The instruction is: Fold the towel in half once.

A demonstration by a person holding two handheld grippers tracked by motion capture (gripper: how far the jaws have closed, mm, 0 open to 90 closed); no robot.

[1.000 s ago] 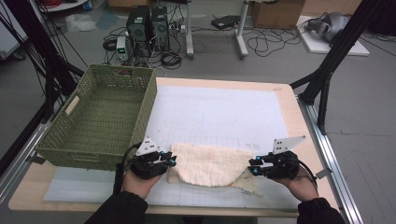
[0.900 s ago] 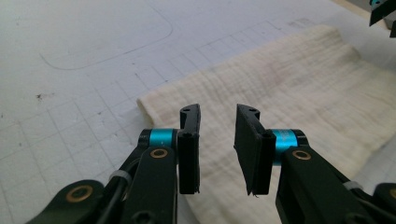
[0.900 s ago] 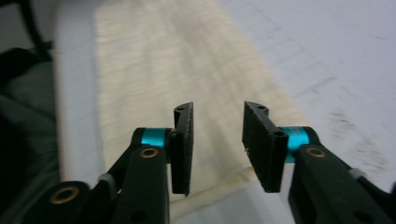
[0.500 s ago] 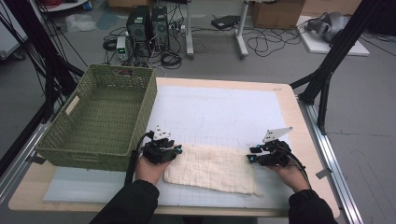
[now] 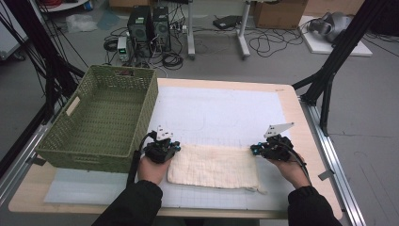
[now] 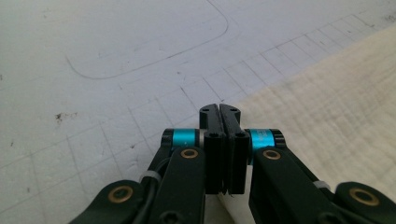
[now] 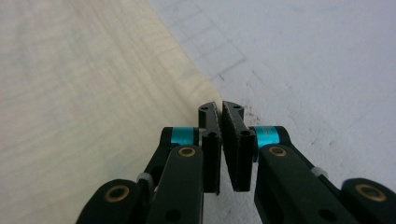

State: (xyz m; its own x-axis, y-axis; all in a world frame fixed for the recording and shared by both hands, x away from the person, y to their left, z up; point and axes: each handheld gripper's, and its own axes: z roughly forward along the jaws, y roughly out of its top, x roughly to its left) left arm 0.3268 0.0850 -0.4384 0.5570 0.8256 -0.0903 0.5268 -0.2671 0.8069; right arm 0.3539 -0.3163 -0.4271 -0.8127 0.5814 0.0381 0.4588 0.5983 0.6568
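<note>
Both handheld units are basically the same build: the left gripper (image 5: 175,147) and right gripper (image 5: 254,149) are black all over with bright cyan accents. Up close, in the left gripper view, the left gripper (image 6: 219,109) has two flat black fingers (image 6: 210,123) with small dark screws near the top, cyan anodised collars with a thin silver ring on either side, and chunky black linkage arms with brass-coloured pivot bushings. There's a white zip tie on each side too. The right gripper (image 7: 218,108) has identical hardware. Each one carries a pale grey triangular plate on top and trails a black cable. The person wears dark long sleeves (image 5: 136,202).
</note>
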